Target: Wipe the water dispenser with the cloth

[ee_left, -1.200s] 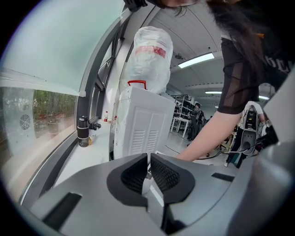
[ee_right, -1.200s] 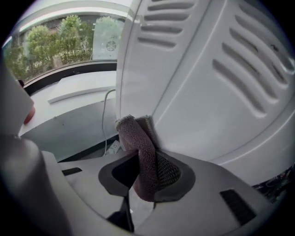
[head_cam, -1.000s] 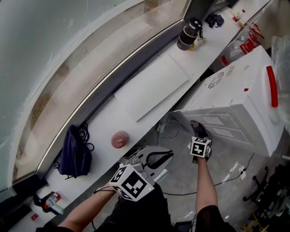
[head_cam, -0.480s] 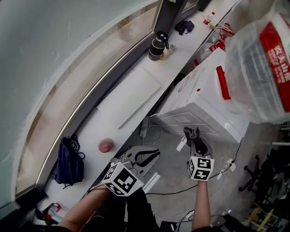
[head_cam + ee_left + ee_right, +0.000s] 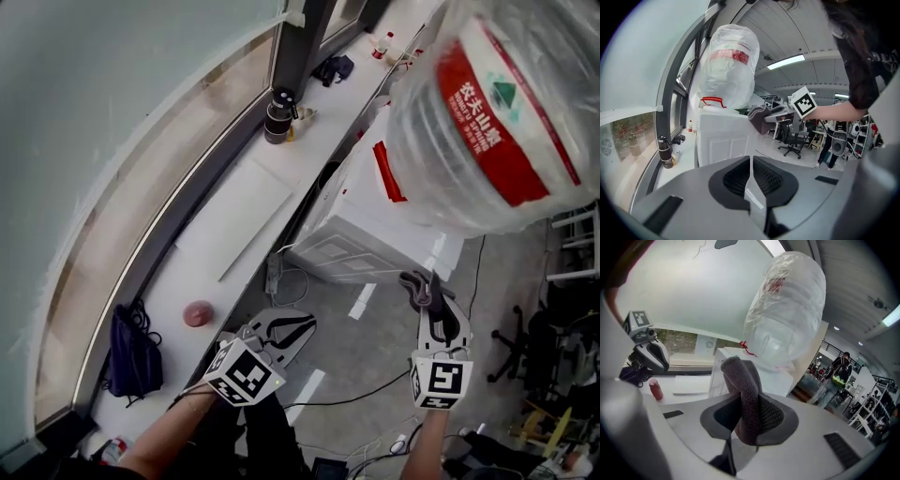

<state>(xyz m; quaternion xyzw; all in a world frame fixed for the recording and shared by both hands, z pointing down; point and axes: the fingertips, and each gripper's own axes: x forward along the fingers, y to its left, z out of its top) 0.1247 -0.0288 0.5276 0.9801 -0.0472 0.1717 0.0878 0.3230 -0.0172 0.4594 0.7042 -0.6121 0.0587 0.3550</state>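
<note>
The white water dispenser (image 5: 361,230) stands on the floor with a big plastic-wrapped water bottle (image 5: 492,112) on top. My right gripper (image 5: 424,284) is shut on a dark grey cloth (image 5: 415,280), held off the dispenser's lower front side. In the right gripper view the cloth (image 5: 740,376) stands up between the jaws of the right gripper (image 5: 745,404), with the dispenser (image 5: 733,363) and bottle (image 5: 787,310) beyond. My left gripper (image 5: 298,326) hangs low to the left, shut and empty. In its own view the left gripper (image 5: 751,173) faces the dispenser (image 5: 722,136).
A white ledge (image 5: 202,272) runs along the window, bearing a white board (image 5: 239,216), a pink cup (image 5: 197,313), a dark bag (image 5: 131,352) and a black flask (image 5: 278,114). Cables (image 5: 366,389) cross the floor. An office chair (image 5: 517,352) stands at the right.
The right gripper has drawn the cloth back from the dispenser's side panel toward me. The head view has swung so the bottle fills the upper right. The left gripper stayed low.
</note>
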